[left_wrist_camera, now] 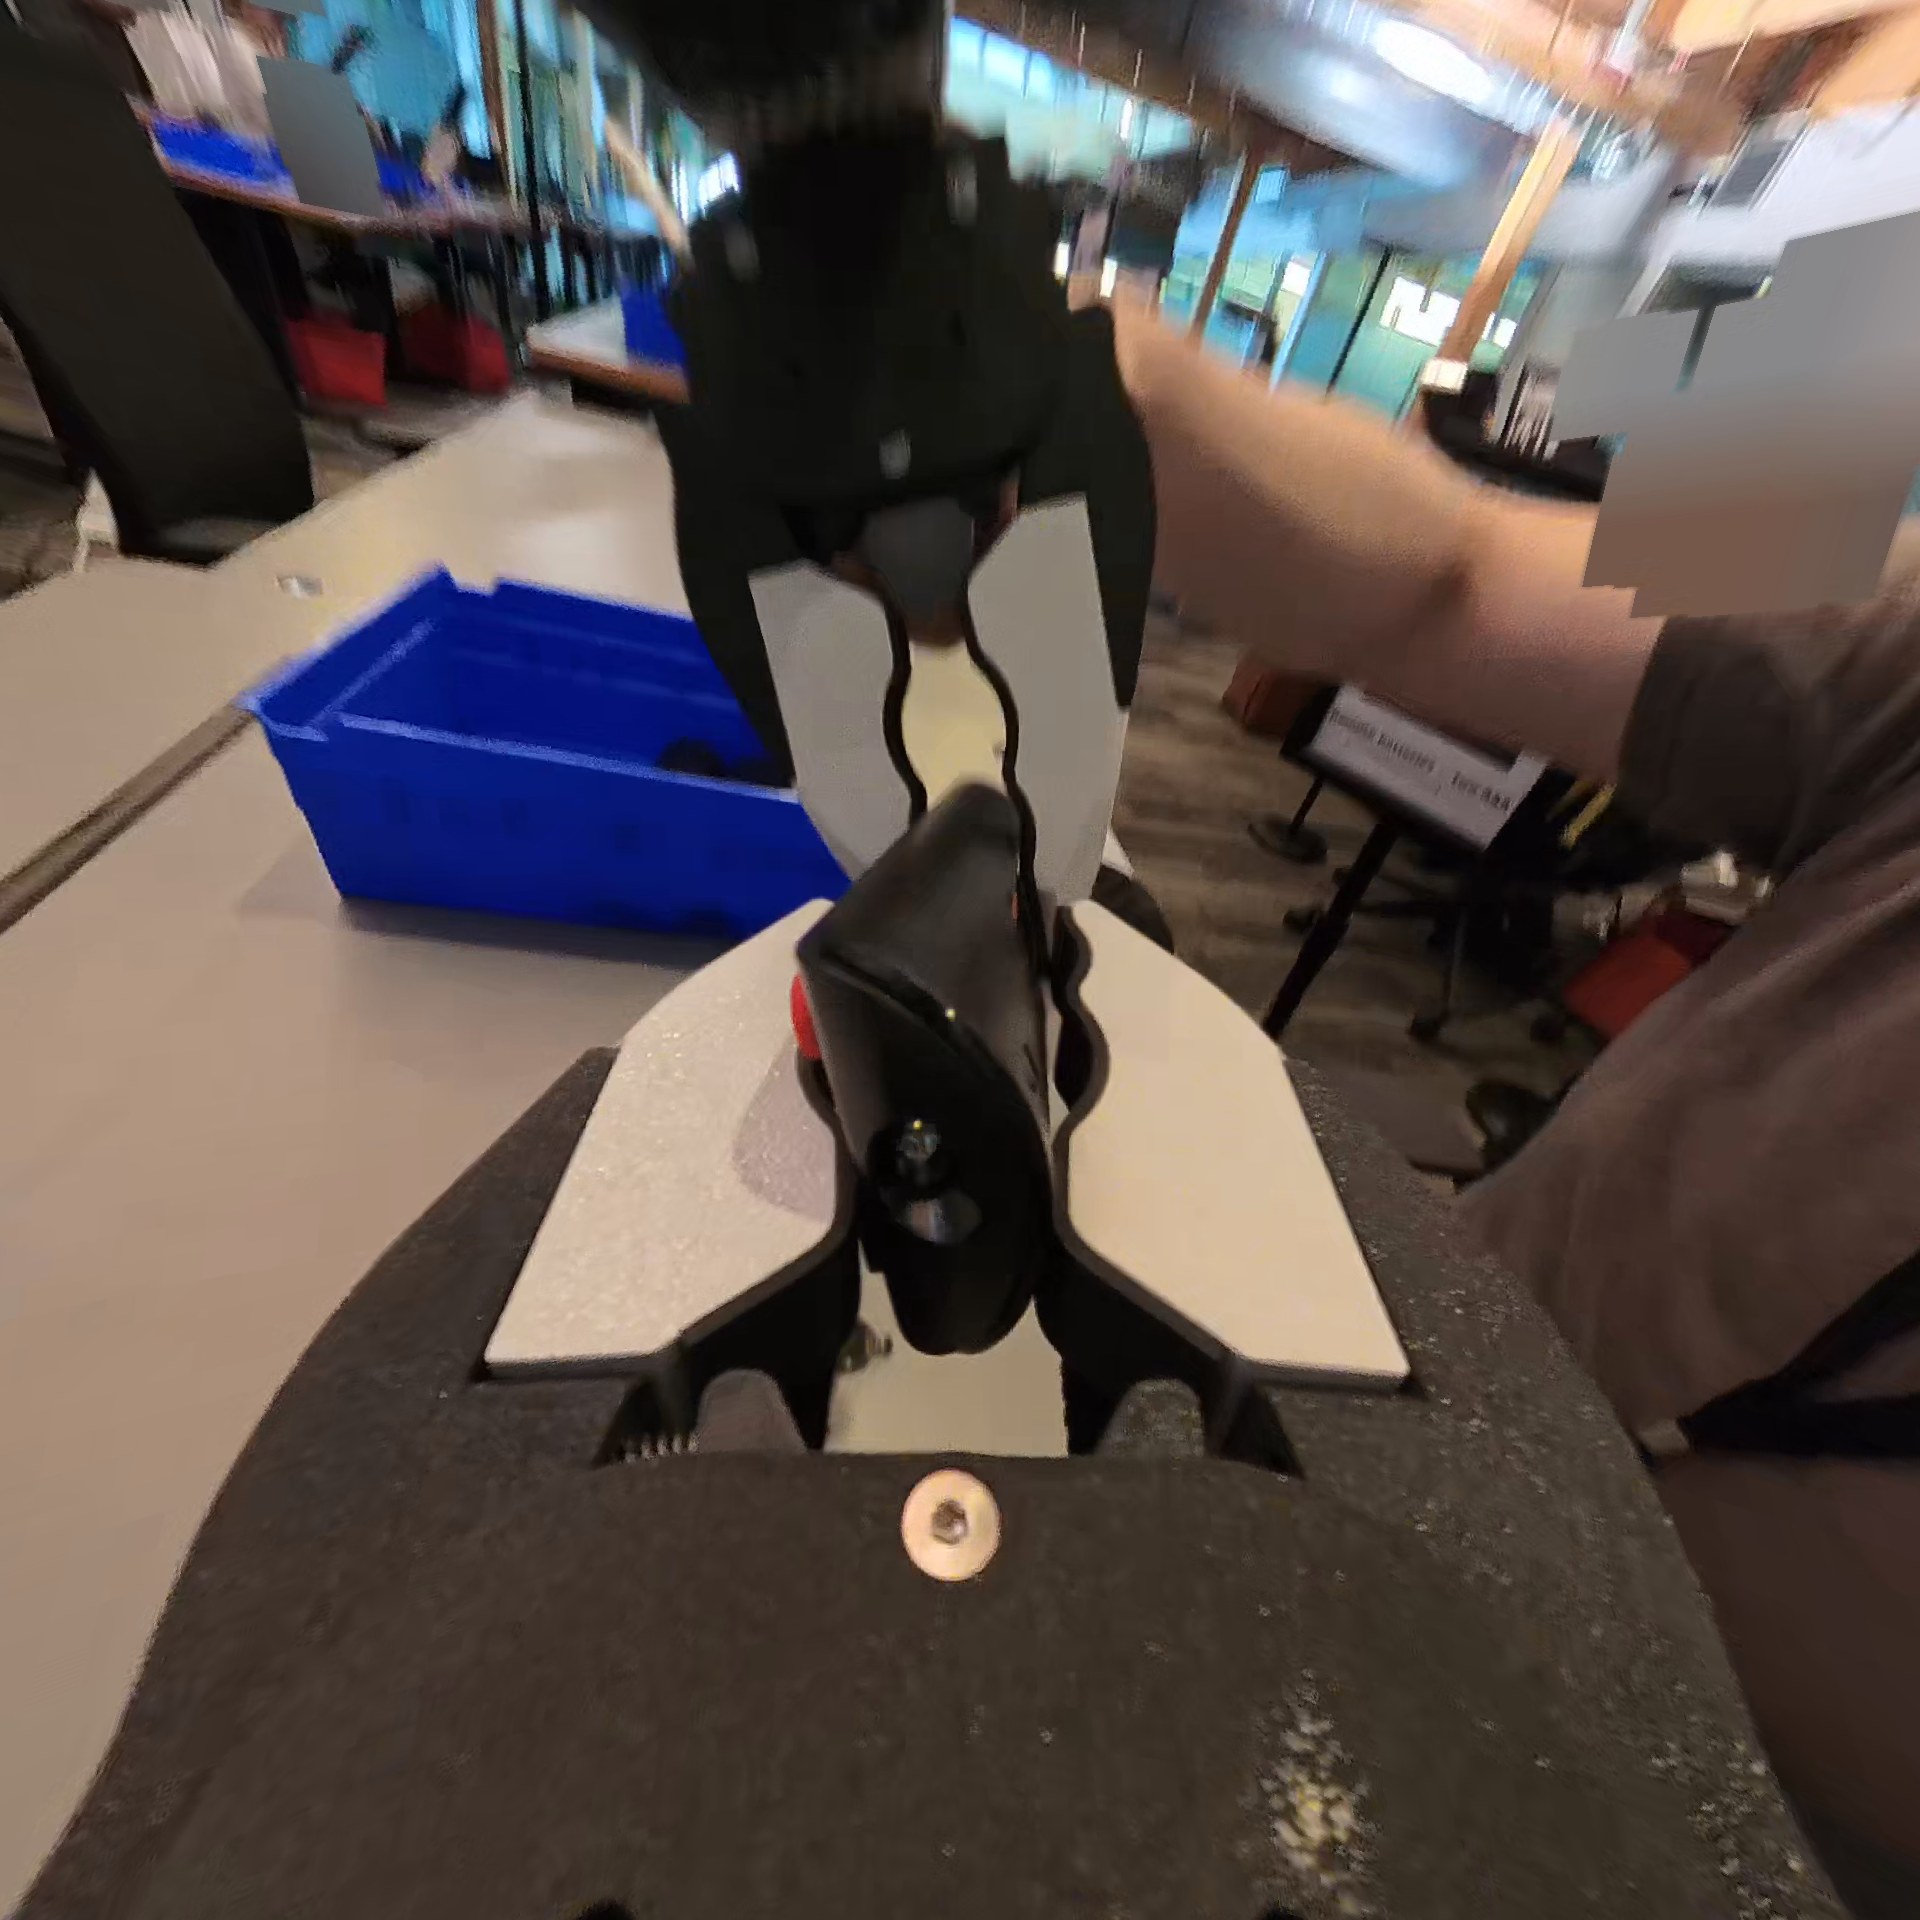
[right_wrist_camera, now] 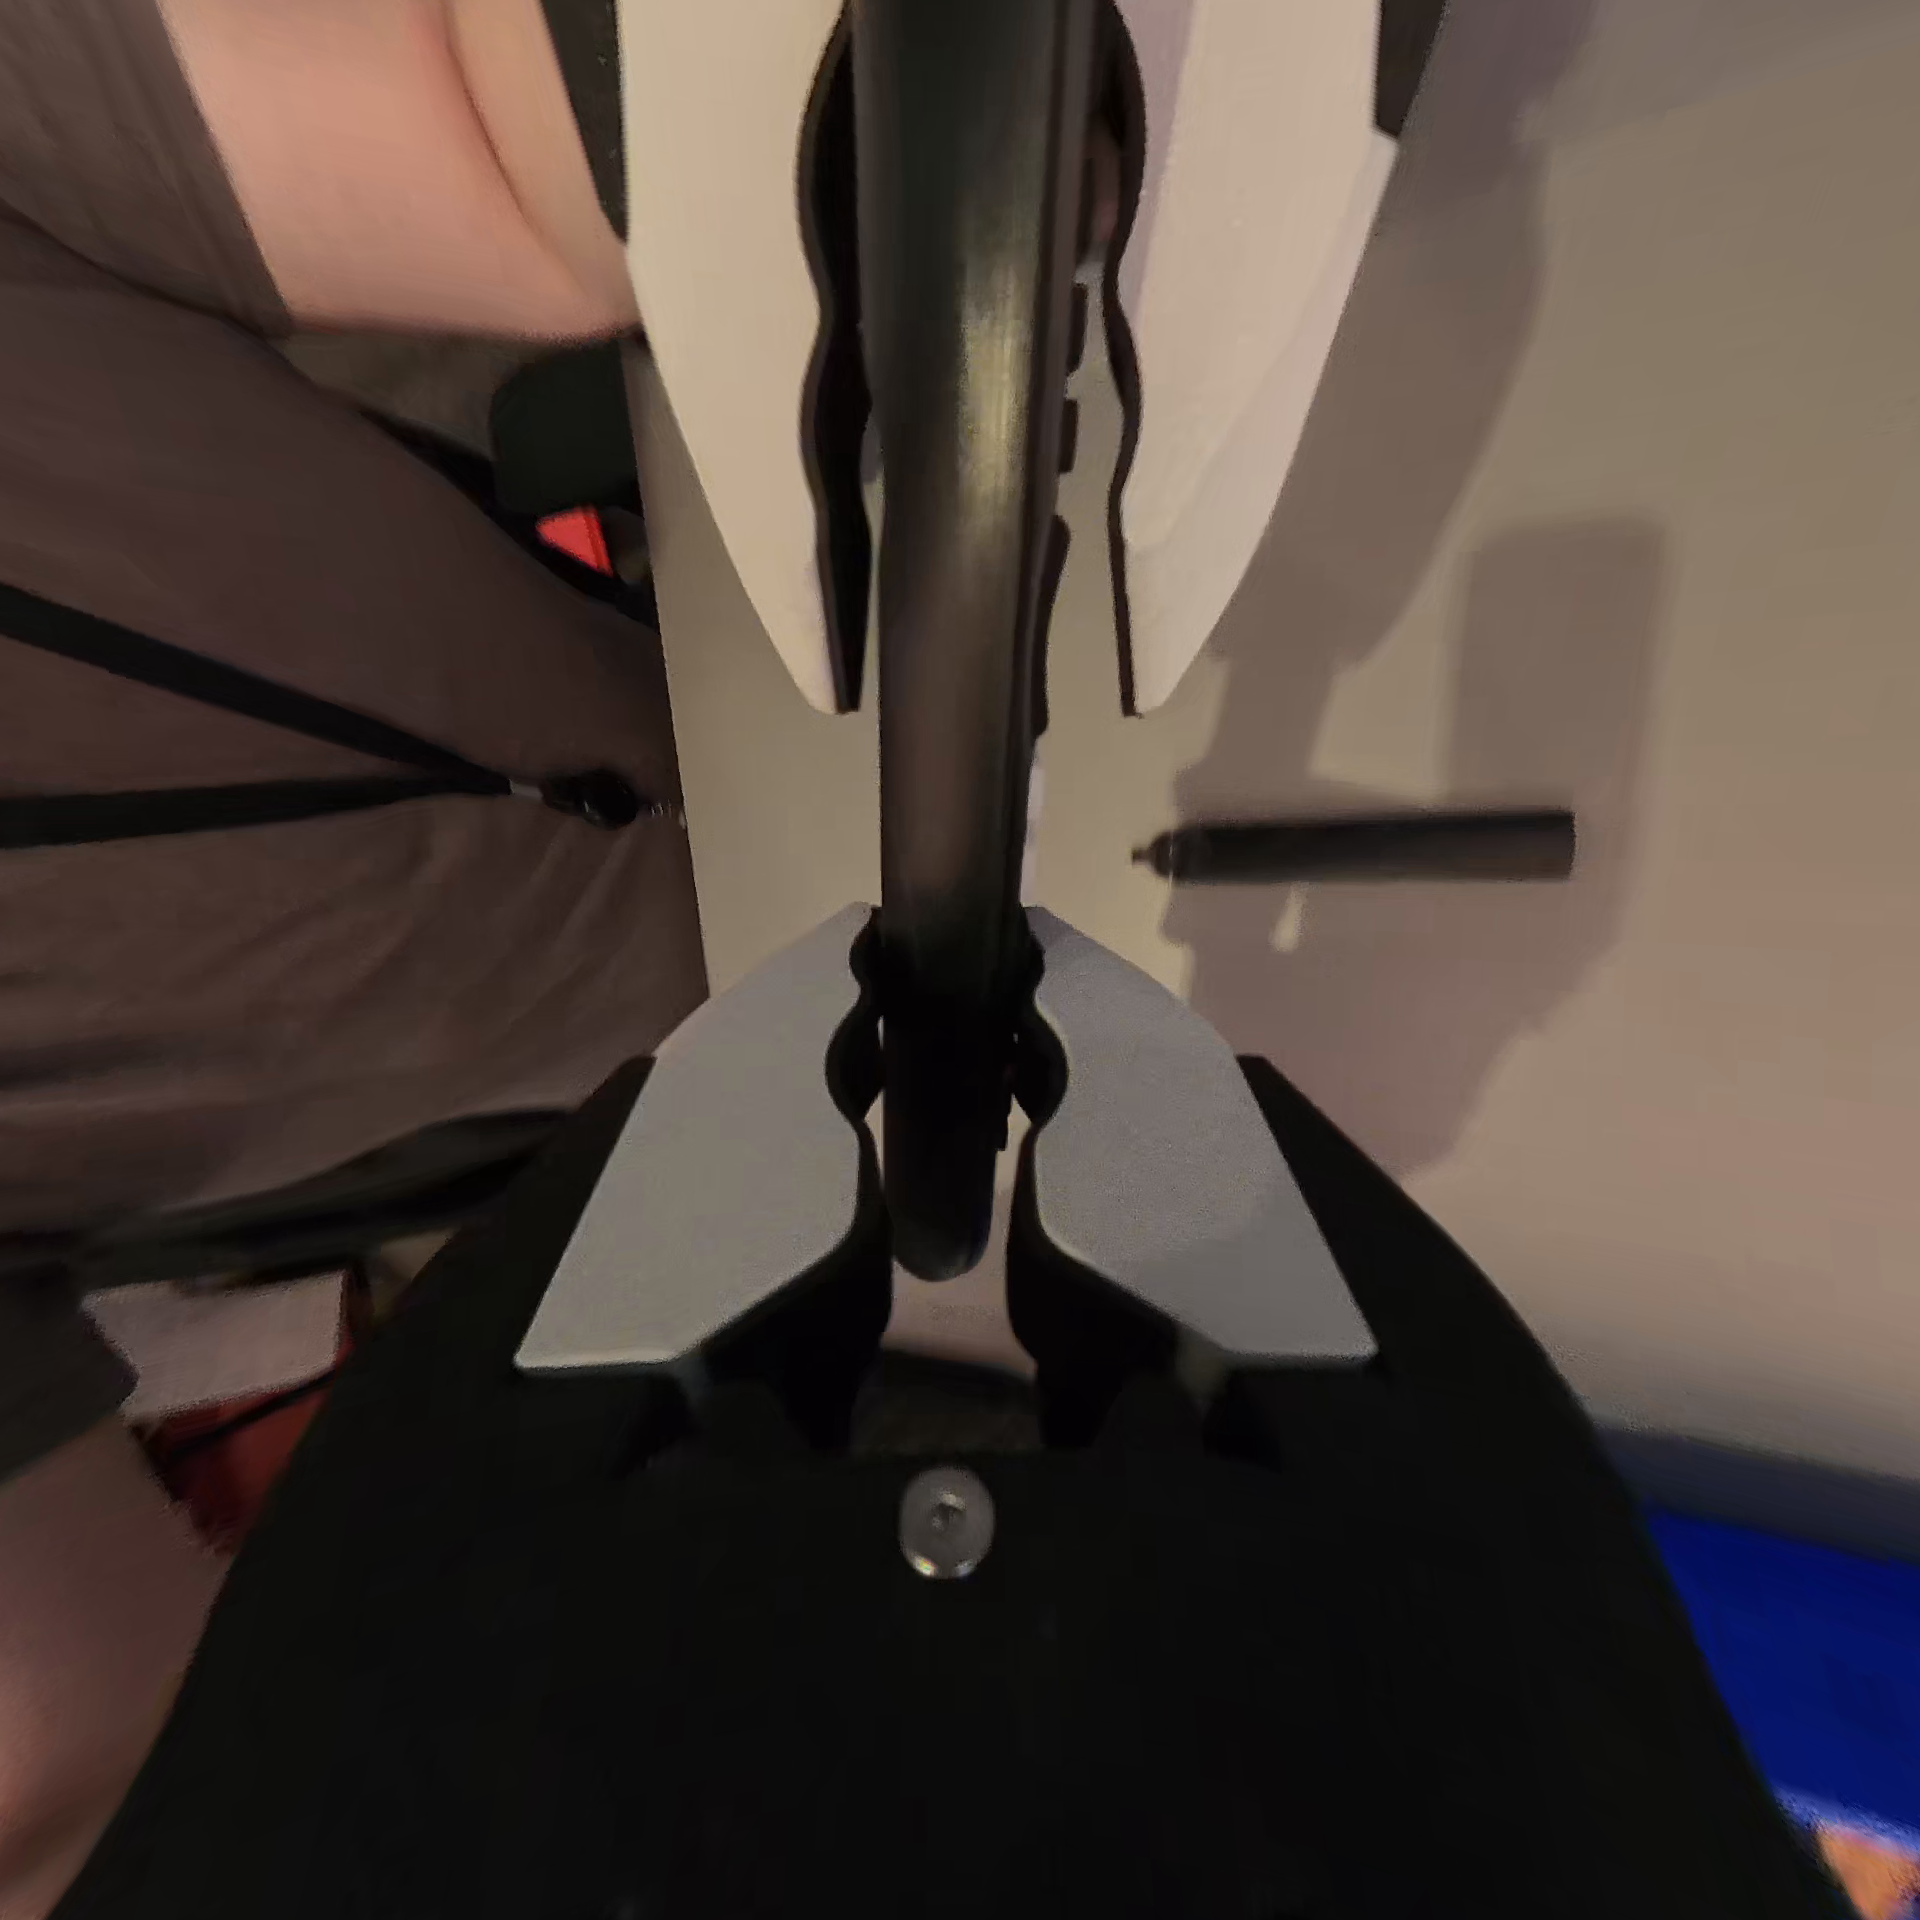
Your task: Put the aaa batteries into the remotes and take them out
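Black remote (left_wrist_camera: 940,1049) pinched edge-on between left gripper (left_wrist_camera: 961,997) fingers. Right gripper (right_wrist_camera: 951,1023) fingers pinch same remote's other end. Battery (right_wrist_camera: 1361,847) on tabletop (right_wrist_camera: 1662,520) right of right fingers. Blue bin (left_wrist_camera: 499,790) on tabletop beyond left fingers, to their left.

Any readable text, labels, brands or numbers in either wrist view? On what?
White sign card on a black stand, left wrist view: dark print, too blurred to read.
Black plastic remote: no legible marking.
Blue plastic bin: no text visible.
Right wrist view: none.
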`<state>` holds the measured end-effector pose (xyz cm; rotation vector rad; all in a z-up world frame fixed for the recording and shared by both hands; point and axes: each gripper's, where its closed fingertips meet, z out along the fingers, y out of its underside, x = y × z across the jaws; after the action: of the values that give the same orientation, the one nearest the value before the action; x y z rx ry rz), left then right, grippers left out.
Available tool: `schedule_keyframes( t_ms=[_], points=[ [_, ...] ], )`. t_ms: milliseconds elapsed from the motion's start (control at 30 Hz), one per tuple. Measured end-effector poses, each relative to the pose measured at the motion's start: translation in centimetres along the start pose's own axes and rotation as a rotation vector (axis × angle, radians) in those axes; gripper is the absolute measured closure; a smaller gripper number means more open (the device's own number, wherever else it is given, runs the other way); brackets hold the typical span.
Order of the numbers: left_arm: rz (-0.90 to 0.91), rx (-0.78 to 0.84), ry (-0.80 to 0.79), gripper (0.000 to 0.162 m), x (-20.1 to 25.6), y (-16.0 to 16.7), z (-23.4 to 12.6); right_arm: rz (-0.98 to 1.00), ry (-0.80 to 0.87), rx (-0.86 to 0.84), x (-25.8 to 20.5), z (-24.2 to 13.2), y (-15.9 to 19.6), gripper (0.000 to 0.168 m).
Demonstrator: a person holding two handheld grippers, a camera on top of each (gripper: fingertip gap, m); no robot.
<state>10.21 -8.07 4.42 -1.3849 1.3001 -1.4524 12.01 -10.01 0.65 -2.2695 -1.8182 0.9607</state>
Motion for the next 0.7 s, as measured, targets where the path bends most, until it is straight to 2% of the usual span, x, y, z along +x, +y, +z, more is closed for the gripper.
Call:
schedule_keyframes(
  t_ms=[67, 167, 333, 467, 633, 700],
  points=[
    [-0.016, 0.15, 0.012, 0.125, -0.2, -2.0, -1.0, -0.025, 0.01, 0.149, 0.3, 0.2, -1.3, 0.146],
    [-0.141, 0.358, 0.043, 0.124, -0.9, -4.5, -2.6, -0.035, 0.007, 0.355, 0.4, 0.5, -2.9, 0.146],
    [-0.238, 0.392, 0.027, 0.123, -2.1, -4.5, -3.0, -0.021, -0.003, 0.586, 1.0, 1.1, -4.4, 0.146],
    [-0.212, 0.278, 0.006, 0.124, -2.1, -3.3, -2.6, 0.014, -0.07, 0.645, 1.5, 1.7, -4.4, 0.147],
    [-0.078, -0.088, -0.067, 0.126, -1.8, 1.2, -2.6, 0.008, -0.146, 0.61, 1.1, 1.3, -3.6, 0.146],
    [0.031, -0.225, -0.178, 0.12, -2.6, 2.4, -3.3, -0.018, -0.153, 0.507, 0.6, 1.6, -2.6, 0.146]
  ],
)
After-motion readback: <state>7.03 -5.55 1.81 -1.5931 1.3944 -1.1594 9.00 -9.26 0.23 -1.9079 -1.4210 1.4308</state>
